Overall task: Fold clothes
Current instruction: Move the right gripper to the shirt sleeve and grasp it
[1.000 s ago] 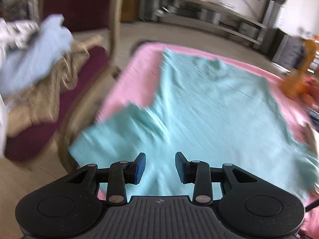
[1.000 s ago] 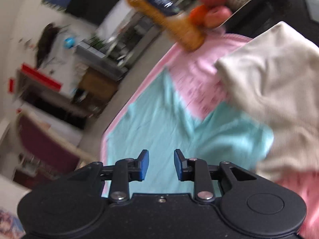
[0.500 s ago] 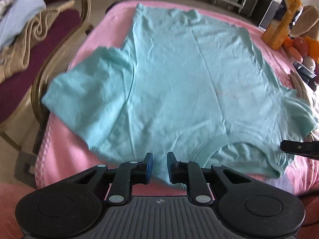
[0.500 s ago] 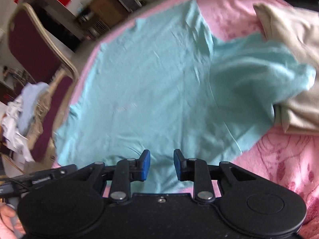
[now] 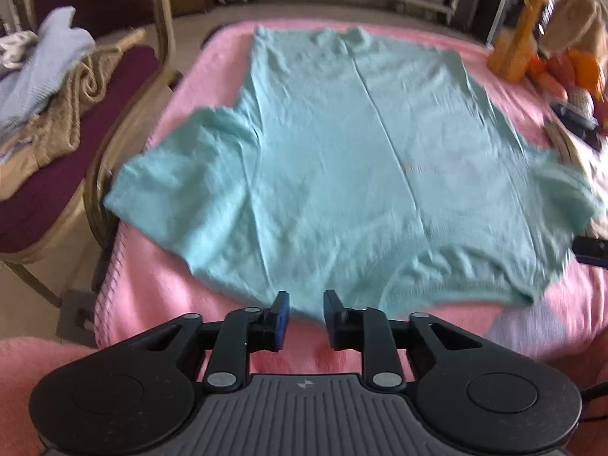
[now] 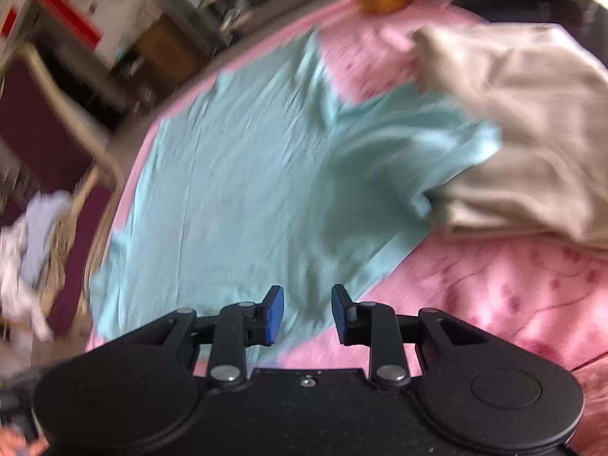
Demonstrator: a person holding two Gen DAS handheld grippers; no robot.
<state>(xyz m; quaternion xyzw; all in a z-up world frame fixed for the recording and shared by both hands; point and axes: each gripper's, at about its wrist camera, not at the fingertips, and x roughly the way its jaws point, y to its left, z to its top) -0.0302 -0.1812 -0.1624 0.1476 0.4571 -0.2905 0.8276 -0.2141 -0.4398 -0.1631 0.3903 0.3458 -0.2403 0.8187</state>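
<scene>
Pink blanket-covered worktop point(image 5: 212, 76) fills the middle of a living room, with shelving along the far wall. Far left, a maroon-cushioned wooden chair point(image 5: 114, 76) stands just beside the worktop's edge, piled with a pale blue garment point(image 5: 41, 60) and a tan knitted throw point(image 5: 72, 114). Centre: light turquoise cotton T-shirt point(image 5: 342, 174) lies spread flat on the pink cover, neckline toward the camera, one sleeve reaching the chair-side edge. Left tongs point(image 5: 306, 317) hang low over the near hem by the collar, blue pads apart, nothing between them. Right of the shirt, an orange bottle point(image 5: 520, 41) and blurred orange items sit at the far corner. Right-wrist view, motion-blurred: right tongs point(image 6: 307, 313) apart and empty over the shirt's near edge; a folded beige garment point(image 6: 532, 133) lies at right, touching the shirt's other sleeve.
</scene>
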